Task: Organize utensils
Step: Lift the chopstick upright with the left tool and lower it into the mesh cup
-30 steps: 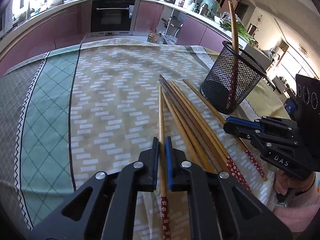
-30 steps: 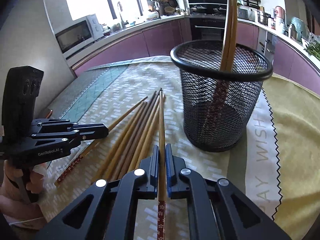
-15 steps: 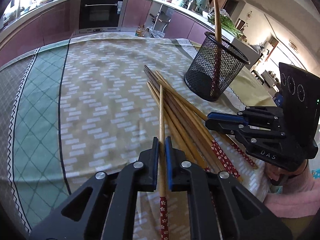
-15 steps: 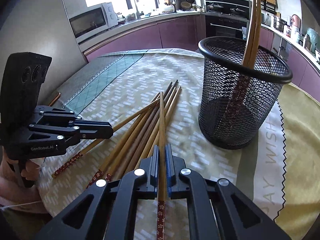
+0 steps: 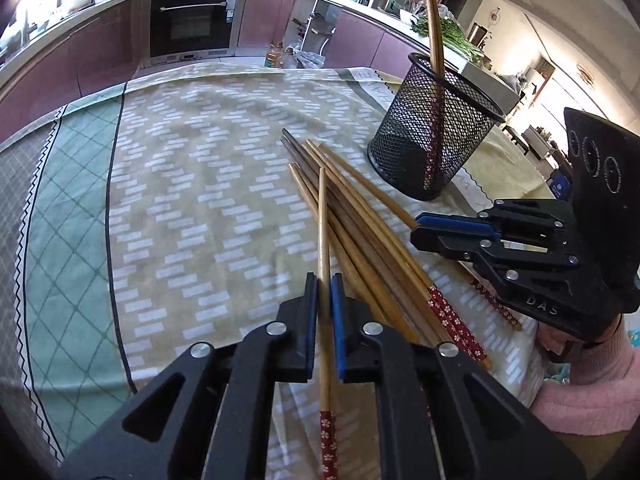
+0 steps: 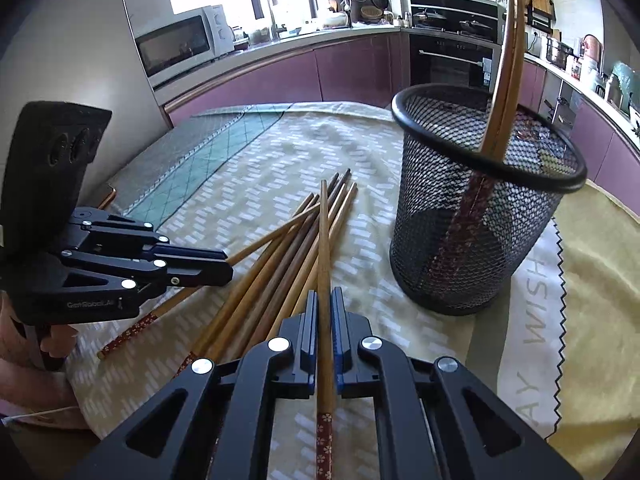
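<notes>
My left gripper [image 5: 324,280] is shut on a wooden chopstick [image 5: 323,224] with a red flowered end, held above the pile. My right gripper [image 6: 325,294] is shut on another chopstick [image 6: 323,236] of the same kind. Several wooden chopsticks [image 5: 360,216] lie in a loose pile on the tablecloth; the pile also shows in the right wrist view [image 6: 276,248]. A black mesh holder [image 6: 480,216] stands upright right of the pile with two chopsticks [image 6: 506,68] leaning in it; it also shows in the left wrist view [image 5: 434,128]. Each gripper appears in the other's view, right gripper [image 5: 420,230], left gripper [image 6: 228,268].
A patterned tablecloth [image 5: 192,184] covers the table, with a green band at the left. A yellow cloth [image 6: 592,280] with lettering lies under and right of the holder. Purple kitchen cabinets, an oven [image 5: 192,20] and a microwave [image 6: 180,48] stand behind the table.
Both grippers stay shut on their chopsticks. Over the second both cameras first pulled back, then came closer to the holder, with each chopstick lifted over the pile.
</notes>
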Tool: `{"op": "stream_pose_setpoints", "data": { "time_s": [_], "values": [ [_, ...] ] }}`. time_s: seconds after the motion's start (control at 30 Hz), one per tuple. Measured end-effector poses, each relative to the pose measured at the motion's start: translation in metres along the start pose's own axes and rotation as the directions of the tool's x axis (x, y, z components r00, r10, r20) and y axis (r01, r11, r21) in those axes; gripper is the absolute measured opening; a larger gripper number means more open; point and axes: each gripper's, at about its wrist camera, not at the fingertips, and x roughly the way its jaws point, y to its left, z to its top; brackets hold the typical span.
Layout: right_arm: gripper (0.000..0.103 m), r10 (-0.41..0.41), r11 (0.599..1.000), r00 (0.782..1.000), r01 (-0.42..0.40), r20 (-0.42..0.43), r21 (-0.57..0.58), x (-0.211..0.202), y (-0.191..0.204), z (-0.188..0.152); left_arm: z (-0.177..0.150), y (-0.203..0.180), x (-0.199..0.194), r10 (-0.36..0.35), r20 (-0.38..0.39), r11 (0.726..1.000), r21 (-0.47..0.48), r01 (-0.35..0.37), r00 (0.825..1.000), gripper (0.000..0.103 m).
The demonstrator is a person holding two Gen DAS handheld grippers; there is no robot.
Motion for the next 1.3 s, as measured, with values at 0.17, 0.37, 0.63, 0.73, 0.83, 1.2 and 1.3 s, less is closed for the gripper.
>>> {"op": "stream_pose_setpoints", "data": {
  "time_s": [0.17, 0.37, 0.63, 0.73, 0.83, 1.2, 1.3],
  "values": [
    [0.006, 0.011, 1.000, 0.998, -0.011, 0.061, 0.001, -0.022, -0.004, 0.005, 0.003, -0.004, -0.013, -0.028, 0.037, 1.000, 0.014, 0.027, 0.999, 0.008],
    [0.006, 0.022, 1.000, 0.990, -0.024, 0.138, 0.009, -0.050, -0.008, 0.011, 0.015, -0.014, -0.047, -0.093, 0.115, 0.995, 0.048, 0.088, 0.989, 0.007],
    [0.006, 0.011, 0.999, 0.968, -0.020, 0.250, 0.034, -0.085, -0.016, 0.017, 0.030, -0.026, -0.095, -0.178, 0.220, 0.982, 0.095, 0.161, 0.959, 0.007],
    [0.006, 0.008, 0.999, 0.958, -0.021, 0.286, 0.043, -0.097, -0.020, 0.019, 0.035, -0.029, -0.108, -0.203, 0.252, 0.977, 0.110, 0.180, 0.946, 0.007],
    [0.006, -0.001, 0.999, 0.950, -0.015, 0.312, 0.047, -0.105, -0.024, 0.021, 0.042, -0.033, -0.120, -0.218, 0.289, 0.974, 0.123, 0.190, 0.932, 0.007],
    [0.006, -0.028, 0.998, 0.916, 0.002, 0.400, 0.065, -0.134, -0.041, 0.043, 0.089, -0.051, -0.139, -0.245, 0.386, 0.968, 0.148, 0.202, 0.890, 0.007],
    [0.006, -0.031, 0.998, 0.904, 0.008, 0.426, 0.057, -0.142, -0.042, 0.053, 0.106, -0.059, -0.143, -0.249, 0.405, 0.966, 0.164, 0.198, 0.880, 0.007]
  ]
}}
